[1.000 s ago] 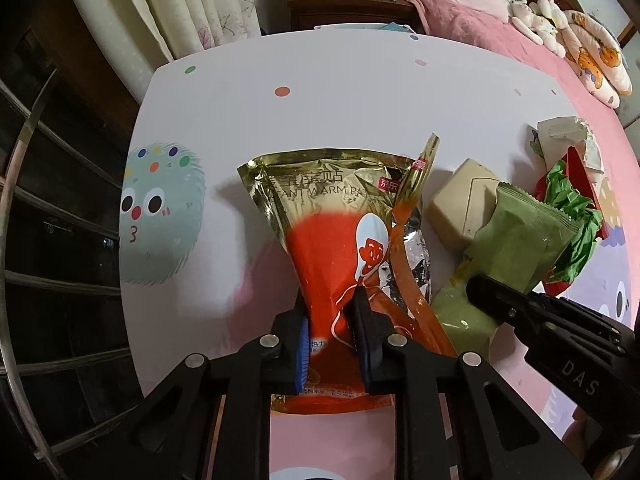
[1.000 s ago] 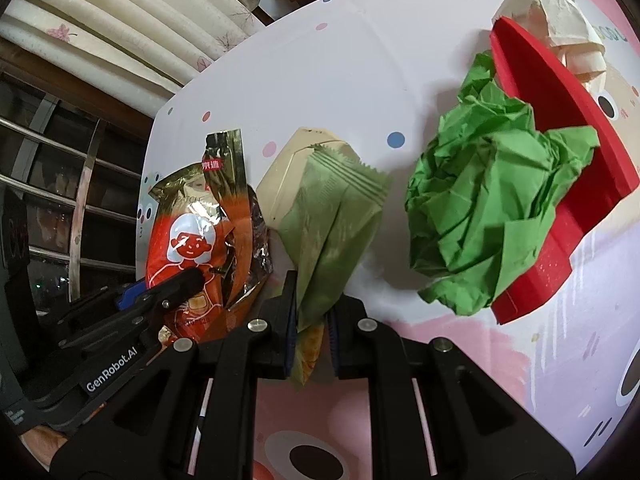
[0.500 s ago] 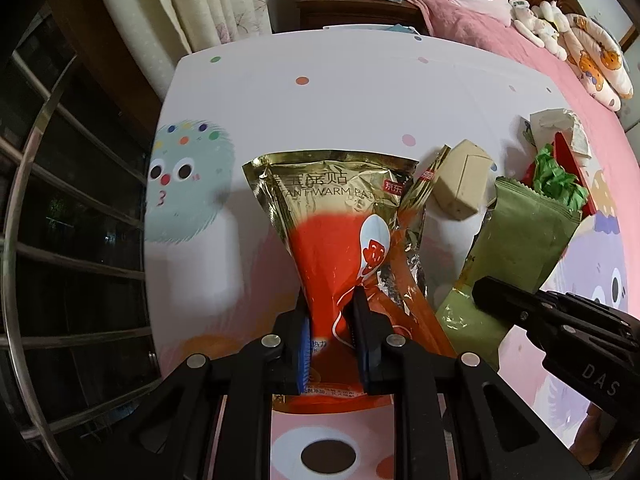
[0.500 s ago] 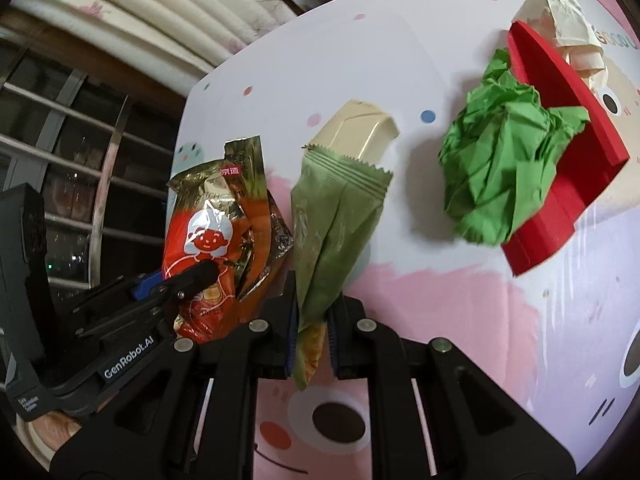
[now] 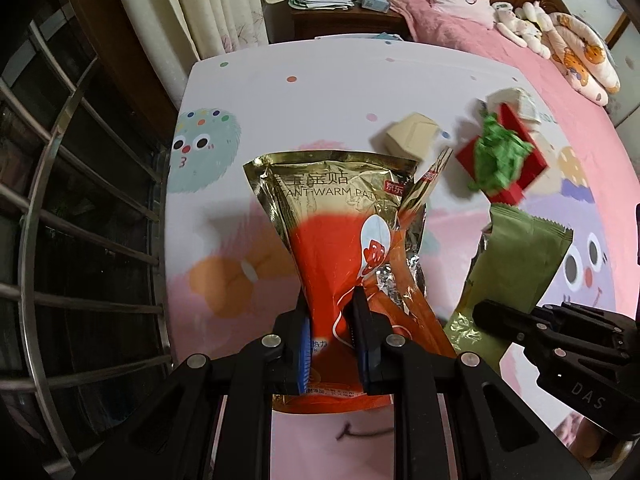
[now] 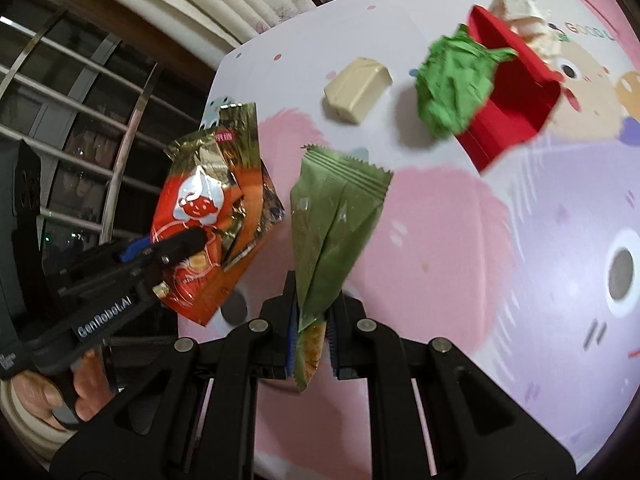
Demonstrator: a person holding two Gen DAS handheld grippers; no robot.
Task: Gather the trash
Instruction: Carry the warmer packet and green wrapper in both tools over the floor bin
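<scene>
- The foil pouch (image 5: 340, 240) is clenched at its lower end between the pads of my left gripper (image 5: 332, 344) and hangs clear of the table (image 5: 320, 60).
- The green wrapper (image 6: 332, 216) is pinched at its narrow end in my right gripper (image 6: 312, 344), also off the table, just right of the pouch.
- A loose foil strip (image 5: 424, 184) trails off the pouch's right edge; I cannot tell whether it is attached or only caught.
- Left behind, beyond the pouch: a beige carton (image 5: 412, 140), then green crumpled paper (image 5: 500, 160) lying against a red box (image 5: 520, 176), with pale paper (image 5: 516, 100) behind the box.
- Step in hand, as I judge it: carrying both wrappers to a bin, which no view shows.
- To do it well: keep both grips firm, since each piece is held by a thin end only; keep the two grippers apart so the wrappers do not snag; move evenly so the strip does not shake free.
- Against the picture of a second ago: both wrappers have come up and back from the carton, which the green wrapper then overlapped.
- The table now looks smaller and further off in both views.
- Neither grip has altered; carton, paper and box have stayed in place.
</scene>
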